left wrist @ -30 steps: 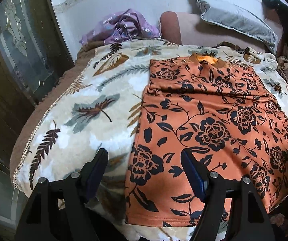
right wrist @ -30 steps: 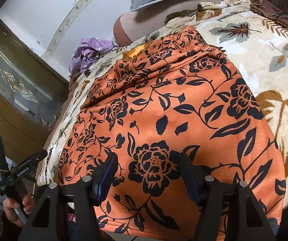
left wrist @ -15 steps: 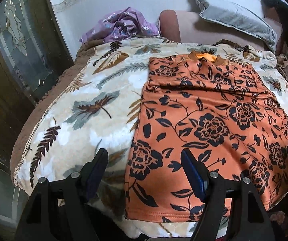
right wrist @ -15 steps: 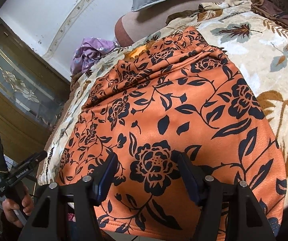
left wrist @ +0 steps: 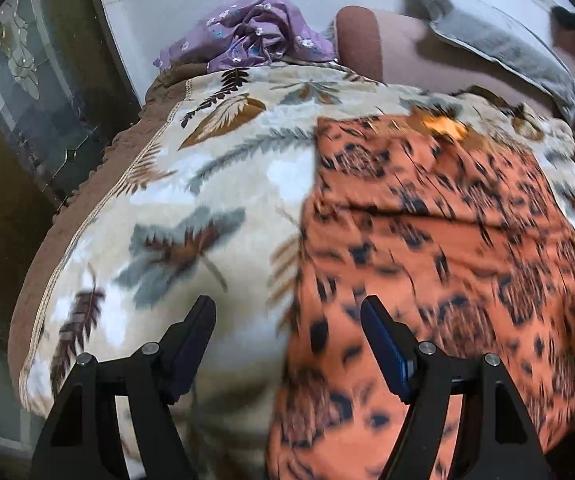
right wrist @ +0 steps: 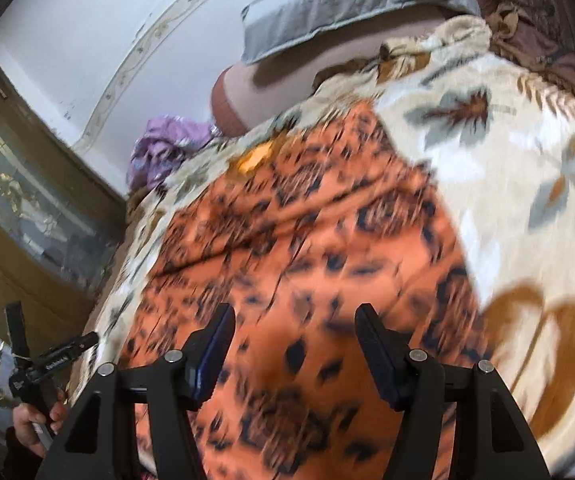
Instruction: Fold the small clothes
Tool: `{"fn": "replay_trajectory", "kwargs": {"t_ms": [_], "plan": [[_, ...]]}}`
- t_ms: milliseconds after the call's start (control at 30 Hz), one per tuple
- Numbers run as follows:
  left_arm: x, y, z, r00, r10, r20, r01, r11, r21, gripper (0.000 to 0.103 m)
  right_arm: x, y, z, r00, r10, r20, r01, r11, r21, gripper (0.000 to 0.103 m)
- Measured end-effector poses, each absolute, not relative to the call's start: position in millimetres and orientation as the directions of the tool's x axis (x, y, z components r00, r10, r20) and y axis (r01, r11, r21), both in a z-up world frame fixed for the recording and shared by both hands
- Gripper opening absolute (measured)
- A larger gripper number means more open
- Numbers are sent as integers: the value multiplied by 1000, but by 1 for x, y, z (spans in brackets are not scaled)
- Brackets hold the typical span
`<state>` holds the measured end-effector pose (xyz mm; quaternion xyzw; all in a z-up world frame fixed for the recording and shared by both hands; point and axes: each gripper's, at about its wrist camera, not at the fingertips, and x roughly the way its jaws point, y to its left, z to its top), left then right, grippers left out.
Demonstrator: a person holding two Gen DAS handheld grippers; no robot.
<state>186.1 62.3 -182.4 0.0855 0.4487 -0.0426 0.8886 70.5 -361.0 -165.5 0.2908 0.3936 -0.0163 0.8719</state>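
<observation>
- Here the orange floral garment [left wrist: 439,240] lies flat on the bed, its hem at the near edge and its neckline toward the far edge, likely spread out so a fold can start from the hem.
- Its fabric looks soft and fleecy, roughly rectangular, with a crosswise crease in the upper part; motion blur hides finer detail.
- The left gripper [left wrist: 287,344] hovers over the garment's left hem corner, jaws wide apart and holding nothing.
- The right gripper [right wrist: 293,344] hovers above the hem further right, jaws equally wide and empty.
- Underneath, a plush leaf-print blanket [left wrist: 159,216] covers the bed.
- At the far edge lie a crumpled purple cloth [left wrist: 255,36] and a grey pillow [right wrist: 347,4].
</observation>
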Motion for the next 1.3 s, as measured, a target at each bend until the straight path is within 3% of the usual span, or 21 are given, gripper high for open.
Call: {"fn": "replay_trajectory", "kwargs": {"t_ms": [233, 467, 800, 833, 867, 900, 967, 1100, 1200, 1300], "plan": [[273, 49, -194, 578, 23, -816, 119, 986, 112, 75, 140, -402, -171, 706, 194, -681, 259, 824, 504, 66], [343, 19, -212, 560, 38, -828, 64, 994, 89, 76, 229, -399, -171, 688, 85, -721, 206, 929, 306, 66], [380, -14, -256, 529, 92, -844, 59, 988, 144, 76, 303, -423, -227, 594, 117, -796, 218, 929, 299, 66], [380, -14, -257, 534, 95, -840, 59, 987, 150, 76, 303, -422, -224, 603, 123, -789, 202, 932, 300, 57], [379, -15, -257, 538, 100, -837, 63, 985, 158, 77, 302, -420, -222, 610, 133, -781, 181, 936, 301, 25], [379, -16, -256, 542, 104, -834, 65, 984, 165, 77, 299, -418, -217, 613, 107, -783, 176, 947, 268, 13], [377, -17, -255, 548, 114, -829, 66, 982, 179, 77, 293, -415, -208, 634, 83, -768, 164, 957, 239, 7], [369, -19, -253, 563, 150, -813, 51, 975, 215, 77, 271, -435, -188, 710, 34, -704, 232, 932, 279, 7], [364, -20, -252, 568, 171, -805, 42, 971, 235, 77, 270, -448, -190, 705, 37, -708, 260, 916, 306, 7], [363, -19, -252, 565, 173, -807, 43, 970, 238, 77, 268, -444, -187, 713, -16, -701, 253, 938, 236, 7]]}}
